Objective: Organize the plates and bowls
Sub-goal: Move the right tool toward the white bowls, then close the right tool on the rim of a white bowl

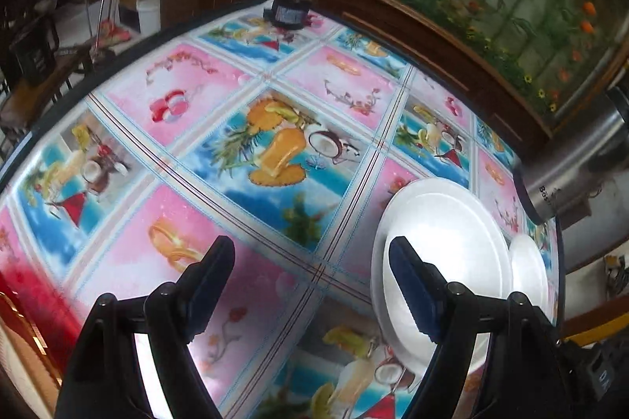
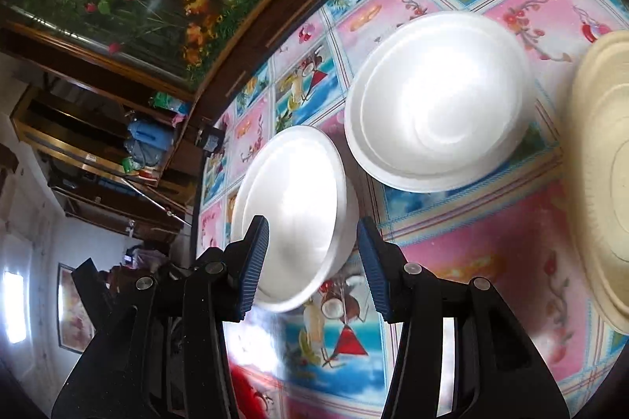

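The table [image 1: 220,159], under a bright fruit-print cloth, fills both views. Ahead of the right claw [image 2: 312,263] and to its right sits a cream plate [image 2: 601,159] at the frame edge; farther ahead lies a white bowl [image 2: 436,100], empty. A second white bowl [image 2: 295,210], also empty, lies tilted between this claw's wide-spread fingers, contact unclear. The left claw [image 1: 310,281] hovers wide apart, holding nothing, its right finger over a white plate [image 1: 444,242].
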A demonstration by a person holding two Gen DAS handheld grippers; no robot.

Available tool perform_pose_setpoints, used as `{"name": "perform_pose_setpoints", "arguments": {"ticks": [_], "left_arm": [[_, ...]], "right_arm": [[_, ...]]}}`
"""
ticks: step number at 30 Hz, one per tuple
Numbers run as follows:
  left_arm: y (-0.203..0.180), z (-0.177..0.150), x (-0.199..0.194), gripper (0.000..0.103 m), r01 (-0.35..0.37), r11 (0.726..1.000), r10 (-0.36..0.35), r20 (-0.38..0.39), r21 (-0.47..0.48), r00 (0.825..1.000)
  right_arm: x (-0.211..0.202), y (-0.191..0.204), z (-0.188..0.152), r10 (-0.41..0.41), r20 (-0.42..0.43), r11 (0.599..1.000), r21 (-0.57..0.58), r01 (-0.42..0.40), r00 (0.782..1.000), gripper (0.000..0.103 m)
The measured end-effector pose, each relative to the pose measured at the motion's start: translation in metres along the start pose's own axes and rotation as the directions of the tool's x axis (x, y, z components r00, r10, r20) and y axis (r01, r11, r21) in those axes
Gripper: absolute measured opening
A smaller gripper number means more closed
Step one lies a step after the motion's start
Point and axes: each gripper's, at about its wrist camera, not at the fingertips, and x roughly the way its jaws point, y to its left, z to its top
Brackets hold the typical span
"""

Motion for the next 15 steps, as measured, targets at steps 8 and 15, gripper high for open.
{"name": "perform_pose_setpoints", "arguments": {"ticks": [8,15], "left_arm": [[-0.011,-0.005,0.013,0.081,0.04,0.999,-0.04,-0.025,-0.005,0.999],[-0.01,-0.009,0.027,0.079,0.08,0.997,-0.079,-0.065,0.013,0.995]], "right_arm": [[0.01,-0.008,-0.001,-0.03,0.005,0.999,0.015,0.03,1.0,0.047],[0.017,-0.008,-0.006,-0.009,0.016,1.0,0.014,0.009,1.0,0.047]]}}
